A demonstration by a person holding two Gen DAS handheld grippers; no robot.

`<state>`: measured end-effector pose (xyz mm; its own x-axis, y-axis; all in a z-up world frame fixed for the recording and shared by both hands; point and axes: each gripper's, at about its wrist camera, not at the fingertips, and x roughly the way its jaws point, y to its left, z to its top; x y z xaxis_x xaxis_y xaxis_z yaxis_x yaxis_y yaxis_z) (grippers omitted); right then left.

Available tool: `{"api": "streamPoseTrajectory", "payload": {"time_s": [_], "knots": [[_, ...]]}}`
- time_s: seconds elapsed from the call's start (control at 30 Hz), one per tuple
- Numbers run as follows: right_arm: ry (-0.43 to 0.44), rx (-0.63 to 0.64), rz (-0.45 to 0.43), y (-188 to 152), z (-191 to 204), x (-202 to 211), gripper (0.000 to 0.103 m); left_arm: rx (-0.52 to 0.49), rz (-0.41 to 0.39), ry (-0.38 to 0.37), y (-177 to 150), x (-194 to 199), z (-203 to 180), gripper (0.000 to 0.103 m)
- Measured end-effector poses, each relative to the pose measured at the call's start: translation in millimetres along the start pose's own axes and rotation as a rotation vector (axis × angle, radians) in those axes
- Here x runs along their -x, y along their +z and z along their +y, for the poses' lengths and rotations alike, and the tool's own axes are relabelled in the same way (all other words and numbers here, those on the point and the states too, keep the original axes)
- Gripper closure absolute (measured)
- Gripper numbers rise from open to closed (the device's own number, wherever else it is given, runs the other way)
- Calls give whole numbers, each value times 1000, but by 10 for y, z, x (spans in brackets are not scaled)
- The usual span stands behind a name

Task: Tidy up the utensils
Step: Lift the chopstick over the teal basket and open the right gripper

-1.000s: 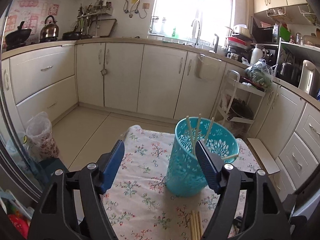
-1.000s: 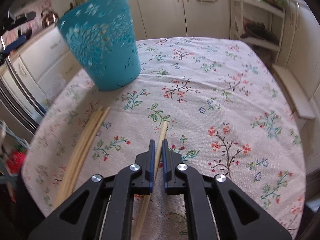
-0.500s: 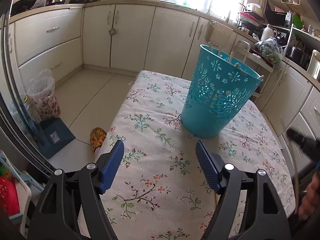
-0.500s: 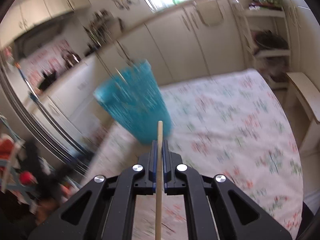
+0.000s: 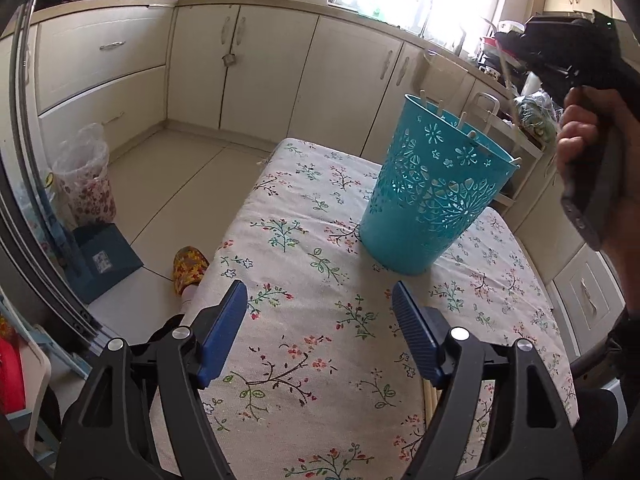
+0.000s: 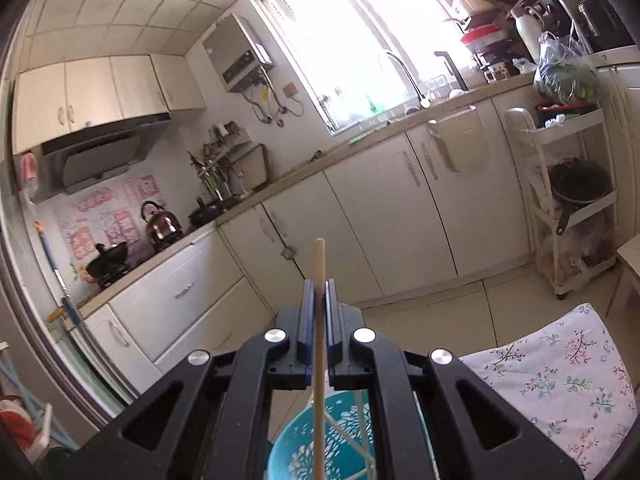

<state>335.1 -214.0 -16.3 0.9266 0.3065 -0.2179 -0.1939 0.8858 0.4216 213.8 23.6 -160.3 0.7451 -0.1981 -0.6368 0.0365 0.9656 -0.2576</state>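
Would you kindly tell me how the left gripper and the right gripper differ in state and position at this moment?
The left gripper has its jaws wide apart with nothing between them; the right gripper is shut on a chopstick. The left gripper hangs low over the floral tablecloth, short of the teal basket; the right gripper is raised above that basket, the chopstick running down toward its opening. Both have blue pads on black frames.
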Motion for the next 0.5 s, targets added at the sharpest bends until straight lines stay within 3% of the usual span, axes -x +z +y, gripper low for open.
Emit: {"api": "streamPoseTrajectory", "payload": {"time_s": [0.17, 0.33, 0.5], "knots": [[-53, 36, 75, -186, -45, -206, 97, 40, -2, -14, 22, -1, 98, 31], [-51, 69, 133, -318, -45, -222, 97, 46, -1, -17, 18, 1, 104, 31], [-35, 103, 144, -400, -13, 49, 97, 41, -12, -14, 31, 75, 67, 30]]}}
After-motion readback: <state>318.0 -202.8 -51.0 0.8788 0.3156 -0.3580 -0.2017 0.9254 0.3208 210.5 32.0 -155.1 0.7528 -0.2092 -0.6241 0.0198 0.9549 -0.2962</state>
